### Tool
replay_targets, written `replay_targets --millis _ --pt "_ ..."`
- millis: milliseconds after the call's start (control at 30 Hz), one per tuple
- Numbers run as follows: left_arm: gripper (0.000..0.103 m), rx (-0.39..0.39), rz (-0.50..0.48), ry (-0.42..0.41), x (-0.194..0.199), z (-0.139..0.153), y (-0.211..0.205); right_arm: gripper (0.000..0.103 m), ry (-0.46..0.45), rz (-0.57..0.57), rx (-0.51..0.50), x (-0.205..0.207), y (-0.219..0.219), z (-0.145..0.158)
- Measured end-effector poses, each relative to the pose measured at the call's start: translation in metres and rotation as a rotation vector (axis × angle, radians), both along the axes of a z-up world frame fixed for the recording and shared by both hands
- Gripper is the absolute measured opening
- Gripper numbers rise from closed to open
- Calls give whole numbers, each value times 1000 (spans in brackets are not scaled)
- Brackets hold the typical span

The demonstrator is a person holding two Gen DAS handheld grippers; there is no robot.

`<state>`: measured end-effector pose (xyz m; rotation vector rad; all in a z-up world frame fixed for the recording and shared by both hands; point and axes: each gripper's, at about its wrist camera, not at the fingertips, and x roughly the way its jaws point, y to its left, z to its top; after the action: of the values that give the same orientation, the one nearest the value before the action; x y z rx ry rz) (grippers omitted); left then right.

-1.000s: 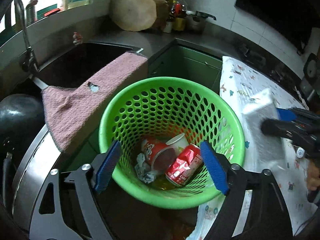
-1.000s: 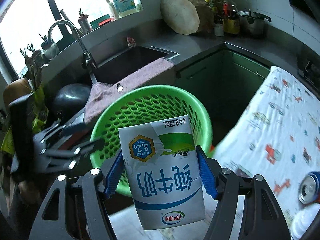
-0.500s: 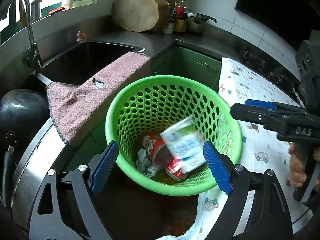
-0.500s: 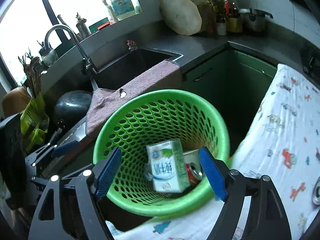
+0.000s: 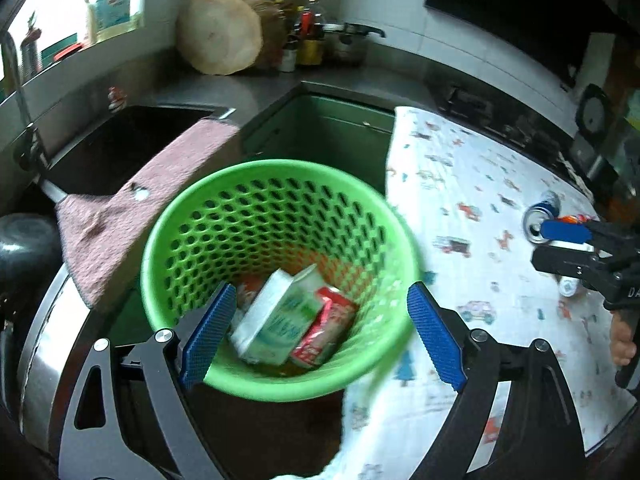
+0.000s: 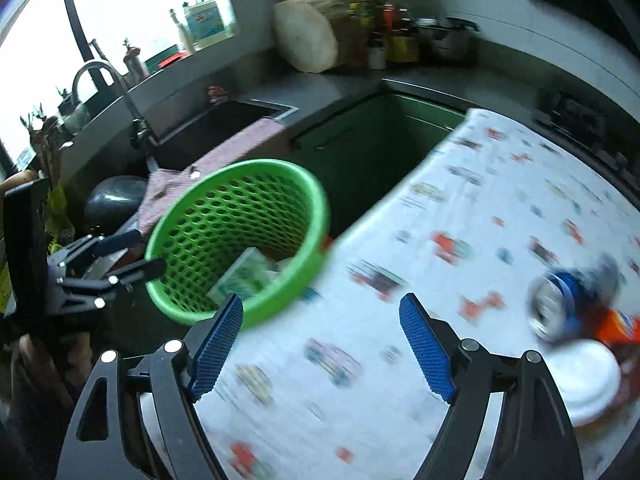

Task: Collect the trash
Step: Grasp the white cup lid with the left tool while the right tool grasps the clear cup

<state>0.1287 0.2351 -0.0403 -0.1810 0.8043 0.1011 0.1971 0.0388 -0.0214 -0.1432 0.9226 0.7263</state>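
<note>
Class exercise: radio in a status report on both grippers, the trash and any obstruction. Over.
Left gripper open, empty, over green basket. Right gripper jaws just opened, empty. Milk carton in basket; blue can, white lid on cloth. Nothing blocking.

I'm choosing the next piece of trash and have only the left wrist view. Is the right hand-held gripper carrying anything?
Observer: No. The right hand-held gripper is empty. Its jaws have just been opening, and only the patterned cloth shows between them.
Operator: Something white is half hidden behind it. What is it?
Observer: It's round, a white cup or lid, lying on the cloth to the right of the gripper's right finger.
Operator: What is next to it?
Observer: An orange-labelled item lies just beyond it, with the blue can on its side next to that. The picture is too blurred to tell whether they touch.
</note>
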Motion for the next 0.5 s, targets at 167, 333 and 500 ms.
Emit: replay_targets --millis 167,333,500 --pt "88 15 -61 -11 6 7 -33 78 -21 -74 -32 -8 -58 7" --pt "89 20 -125 -12 12 13 -67 80 -43 -163 -59 -18 -124 13" --pt "91 17 -170 -9 19 18 -97 80 -46 -235 -81 -26 -179 11"
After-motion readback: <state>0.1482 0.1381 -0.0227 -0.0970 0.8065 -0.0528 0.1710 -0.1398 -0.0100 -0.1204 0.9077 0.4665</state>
